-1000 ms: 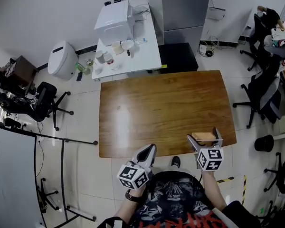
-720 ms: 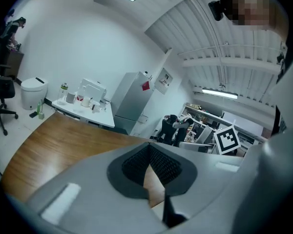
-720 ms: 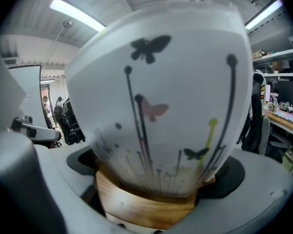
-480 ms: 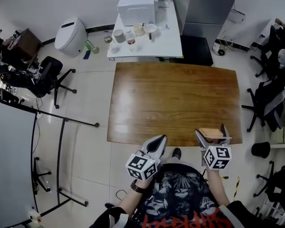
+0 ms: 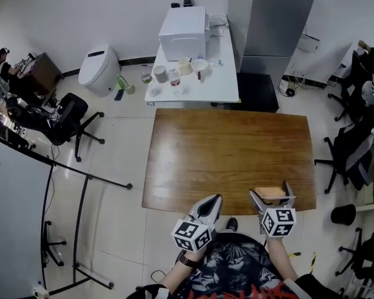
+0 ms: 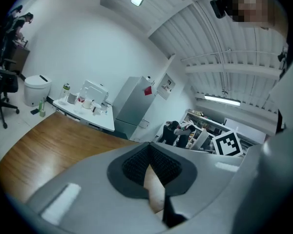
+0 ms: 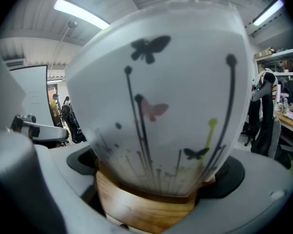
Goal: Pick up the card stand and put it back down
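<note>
Card stand [image 7: 146,204] is clamped by its wooden base in right tool [image 5: 272,197], at tabletop's [image 5: 224,154] near right edge. Left tool [image 5: 213,202] is held off that edge, jaws together, empty. Risk: stand could be toppled off the edge if released tilted.

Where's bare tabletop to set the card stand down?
The wooden table is bare across its far and middle span; at the near right edge the right gripper holds the card stand. The white side table beyond is crowded.
</note>
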The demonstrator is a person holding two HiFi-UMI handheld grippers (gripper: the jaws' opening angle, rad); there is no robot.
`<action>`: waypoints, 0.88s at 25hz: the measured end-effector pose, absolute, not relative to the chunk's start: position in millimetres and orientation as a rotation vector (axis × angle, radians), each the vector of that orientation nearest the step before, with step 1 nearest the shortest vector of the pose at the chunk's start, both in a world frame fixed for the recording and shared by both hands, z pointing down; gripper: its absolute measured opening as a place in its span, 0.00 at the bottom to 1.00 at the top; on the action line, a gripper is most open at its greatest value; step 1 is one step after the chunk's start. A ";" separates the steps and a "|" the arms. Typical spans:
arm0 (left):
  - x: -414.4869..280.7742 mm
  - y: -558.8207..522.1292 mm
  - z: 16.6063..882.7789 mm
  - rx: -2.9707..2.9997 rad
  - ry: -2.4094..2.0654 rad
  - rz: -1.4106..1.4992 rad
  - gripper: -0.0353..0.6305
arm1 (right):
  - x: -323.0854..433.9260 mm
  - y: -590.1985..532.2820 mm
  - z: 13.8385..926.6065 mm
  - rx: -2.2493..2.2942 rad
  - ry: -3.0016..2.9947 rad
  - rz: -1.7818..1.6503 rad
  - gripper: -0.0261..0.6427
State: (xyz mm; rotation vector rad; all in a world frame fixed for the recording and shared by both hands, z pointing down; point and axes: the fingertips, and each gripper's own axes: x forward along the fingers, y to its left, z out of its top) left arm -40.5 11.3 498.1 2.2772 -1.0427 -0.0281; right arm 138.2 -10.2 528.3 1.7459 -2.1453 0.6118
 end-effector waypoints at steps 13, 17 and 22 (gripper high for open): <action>-77.7 -10.3 498.3 2.262 -1.222 0.063 0.05 | 156.3 -14.8 525.6 1.772 -2.167 0.601 0.91; -73.1 2.5 508.8 2.235 -1.208 0.075 0.05 | 140.9 -19.1 537.0 1.692 -2.194 0.606 0.91; -94.3 23.3 516.7 2.201 -1.235 0.103 0.05 | 58.7 -46.1 555.0 1.459 -2.310 0.599 0.91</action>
